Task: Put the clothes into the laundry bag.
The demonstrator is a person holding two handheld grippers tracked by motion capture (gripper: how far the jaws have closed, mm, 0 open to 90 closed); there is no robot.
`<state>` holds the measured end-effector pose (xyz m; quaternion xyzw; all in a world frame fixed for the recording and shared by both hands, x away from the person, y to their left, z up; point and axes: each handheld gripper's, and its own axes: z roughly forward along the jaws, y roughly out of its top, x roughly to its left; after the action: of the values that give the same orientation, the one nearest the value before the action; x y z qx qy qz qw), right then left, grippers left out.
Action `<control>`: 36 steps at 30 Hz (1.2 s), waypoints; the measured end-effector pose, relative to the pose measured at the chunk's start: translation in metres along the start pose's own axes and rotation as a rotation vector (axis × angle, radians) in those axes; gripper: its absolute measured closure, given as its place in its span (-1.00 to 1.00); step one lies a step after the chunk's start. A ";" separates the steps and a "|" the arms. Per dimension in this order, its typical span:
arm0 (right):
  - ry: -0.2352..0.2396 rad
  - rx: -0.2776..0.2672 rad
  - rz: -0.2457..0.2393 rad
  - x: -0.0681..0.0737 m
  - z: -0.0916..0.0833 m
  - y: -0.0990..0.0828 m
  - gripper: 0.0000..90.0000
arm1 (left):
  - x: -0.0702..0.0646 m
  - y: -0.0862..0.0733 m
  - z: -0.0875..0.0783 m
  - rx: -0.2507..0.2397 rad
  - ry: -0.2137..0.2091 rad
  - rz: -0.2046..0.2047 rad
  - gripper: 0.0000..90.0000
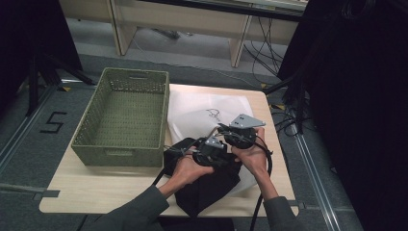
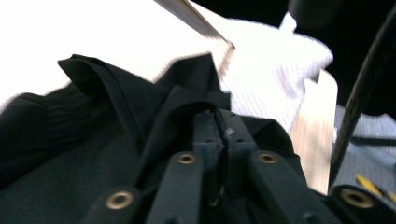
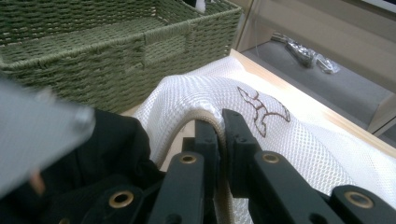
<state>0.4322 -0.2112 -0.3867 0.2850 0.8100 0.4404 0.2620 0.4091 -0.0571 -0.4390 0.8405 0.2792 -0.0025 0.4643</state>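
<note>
High view, left to right: the green woven basket (image 1: 120,118) stands beside the black garment (image 1: 207,187) at the table's near edge, pinched by the left gripper (image 1: 208,150), while the right gripper (image 1: 236,134) clamps the white mesh laundry bag's (image 1: 197,113) rim.

One green woven rectangular basket (image 1: 122,118) stands on one light wooden table (image 1: 96,187). One white mesh laundry bag (image 1: 202,113), with one dark embroidered mark on it, lies beside the basket. One black cloth garment (image 1: 209,185) lies at the table's near edge. Two black handheld grippers are in use: the left gripper (image 2: 217,121) with its jaws closed on a fold of the garment, and the right gripper (image 3: 222,128) with its jaws pinching the mesh bag's rim. One painted numeral five (image 1: 53,122) marks the floor.
</note>
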 end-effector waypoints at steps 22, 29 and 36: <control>-0.018 0.012 -0.010 0.009 0.005 0.011 0.91 | 0.059 0.019 -0.048 -0.071 0.243 0.010 -0.05; 0.000 0.033 0.002 0.011 0.006 0.008 0.89 | 0.070 0.021 -0.042 -0.085 0.243 0.058 0.79; 0.024 0.023 0.071 0.014 -0.002 0.006 0.42 | 0.076 0.030 -0.060 0.051 0.255 0.171 0.87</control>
<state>0.4231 -0.1998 -0.3828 0.3114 0.8076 0.4433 0.2332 0.4720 0.0128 -0.4009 0.8662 0.2630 0.1369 0.4022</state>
